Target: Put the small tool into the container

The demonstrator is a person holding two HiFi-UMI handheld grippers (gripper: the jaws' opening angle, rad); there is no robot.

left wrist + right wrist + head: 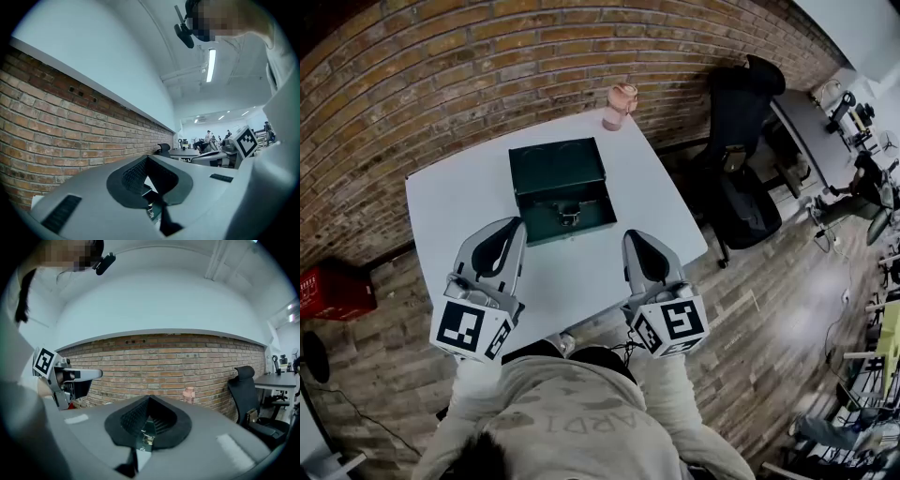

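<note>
While the small tool showed in no view, the left gripper [512, 230] hovered at 7 o'clock of the container [560, 183], jaws pressed together on nothing and tipped down toward the table [450, 202]. The dark green container sat shut, its latch facing the person, probably so it could be opened from the near side. At 5 o'clock the right gripper [636, 240] mirrored that pose, jaws likewise closed and empty, pointed at the latch.

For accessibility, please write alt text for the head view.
A closed dark green box sits on a white table, with the left hand-held gripper and right hand-held gripper before it, both shut. A pink cup stands at the far edge.
</note>
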